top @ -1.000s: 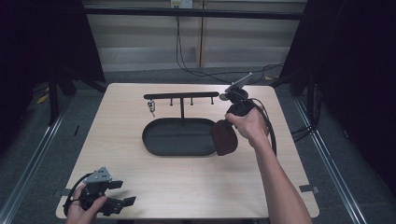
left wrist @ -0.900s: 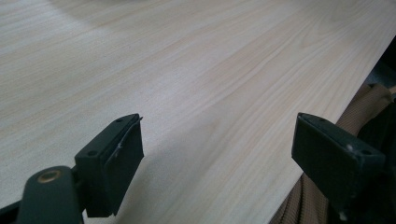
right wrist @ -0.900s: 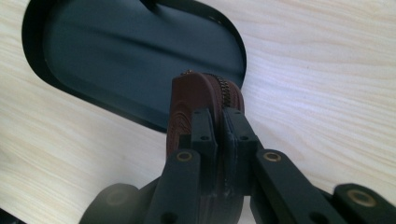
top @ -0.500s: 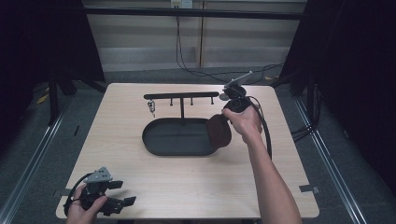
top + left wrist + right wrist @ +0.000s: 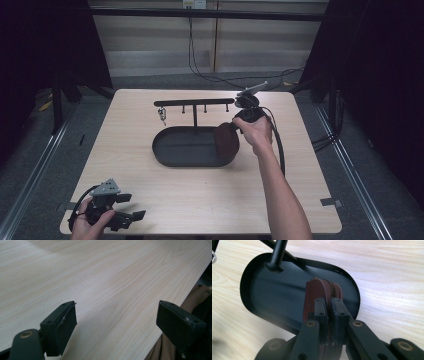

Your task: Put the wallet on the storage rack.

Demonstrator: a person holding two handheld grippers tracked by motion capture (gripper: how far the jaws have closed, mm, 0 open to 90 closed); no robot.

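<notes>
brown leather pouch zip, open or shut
Shut: on the brown leather zipped pouch, clamped in the right hand-held gripper, the zipper teeth run meshed along the visible edge.

Even overhead light brightens the worktop point(image 5: 200, 200); the room around it lies dim. Soft shadows fall beneath things. Both tool views blur at their bottom edges.

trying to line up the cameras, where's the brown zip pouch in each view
High view: the brown zip pouch hangs at the right end of the black oval tray, held by the right gripper.
Right gripper view: centre, clamped between the jaws.
Left gripper view: bare table, no pouch.
Shared landmark: the tray.
</notes>
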